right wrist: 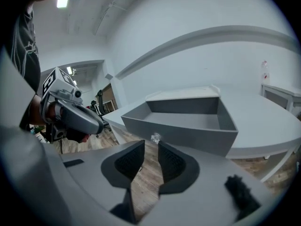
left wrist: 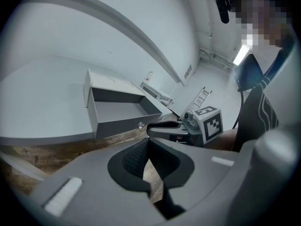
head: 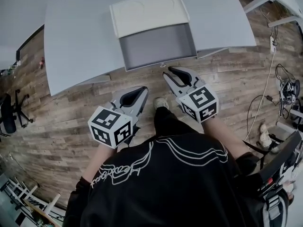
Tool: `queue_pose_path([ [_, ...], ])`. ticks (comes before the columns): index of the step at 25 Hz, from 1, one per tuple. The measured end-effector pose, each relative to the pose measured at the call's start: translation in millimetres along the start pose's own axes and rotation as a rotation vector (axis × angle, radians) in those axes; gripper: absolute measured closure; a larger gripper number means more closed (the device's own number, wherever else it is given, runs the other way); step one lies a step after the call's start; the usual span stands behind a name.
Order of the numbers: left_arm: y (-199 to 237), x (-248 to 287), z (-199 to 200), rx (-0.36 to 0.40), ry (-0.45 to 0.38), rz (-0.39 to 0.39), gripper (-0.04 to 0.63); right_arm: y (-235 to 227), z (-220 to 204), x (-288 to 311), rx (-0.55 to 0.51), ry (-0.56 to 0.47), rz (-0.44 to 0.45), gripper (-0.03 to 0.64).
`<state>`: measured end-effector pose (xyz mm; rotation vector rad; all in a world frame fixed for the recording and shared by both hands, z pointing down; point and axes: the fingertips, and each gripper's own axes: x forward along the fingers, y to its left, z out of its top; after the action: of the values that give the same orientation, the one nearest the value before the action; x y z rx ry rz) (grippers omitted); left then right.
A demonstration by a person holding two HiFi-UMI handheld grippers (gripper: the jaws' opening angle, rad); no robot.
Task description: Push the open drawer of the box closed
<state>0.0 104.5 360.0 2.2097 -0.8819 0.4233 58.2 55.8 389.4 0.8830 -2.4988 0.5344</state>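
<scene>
A white box (head: 149,13) sits on a pale grey table (head: 75,37), and its grey drawer (head: 158,46) is pulled out toward me past the table's edge. The drawer front carries a small clear knob (head: 163,65). My right gripper (head: 167,72) hovers just below that front. In the right gripper view, the right gripper (right wrist: 150,147) has a narrow gap between its pads, nothing in it, and the knob (right wrist: 155,137) sits just beyond the tips. My left gripper (head: 143,91) hangs lower and left, over the floor, tips together and empty. From the left gripper view, the drawer (left wrist: 120,109) lies ahead.
Wood-plank floor (head: 227,84) lies under both grippers. An office chair (head: 9,112) stands at far left. Cables and a power strip (head: 272,44) trail at right. My shoe (head: 161,103) shows between the grippers. A ladder (left wrist: 200,98) leans far behind.
</scene>
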Motion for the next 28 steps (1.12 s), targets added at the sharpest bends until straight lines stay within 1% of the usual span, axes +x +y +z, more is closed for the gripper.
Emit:
queue_pose_path([
  [5, 9, 3, 1, -0.014, 0.011, -0.004, 0.588, 0, 2, 14, -0.034, 0.024, -0.006, 0.529],
  [11, 12, 4, 4, -0.031, 0.002, -0.009, 0.588, -1, 4, 16, -0.022, 0.024, -0.012, 0.532],
  [13, 12, 5, 3, -0.034, 0.001, -0.013, 0.588, -2, 4, 16, -0.024, 0.023, -0.014, 0.545],
  [19, 10, 5, -1, -0.040, 0.011, -0.016, 0.588, -2, 3, 16, -0.024, 0.038, -0.020, 0.548],
  [28, 6, 4, -6, -0.060, 0.015, -0.024, 0.588, -6, 4, 15, -0.012, 0.020, -0.018, 0.549],
])
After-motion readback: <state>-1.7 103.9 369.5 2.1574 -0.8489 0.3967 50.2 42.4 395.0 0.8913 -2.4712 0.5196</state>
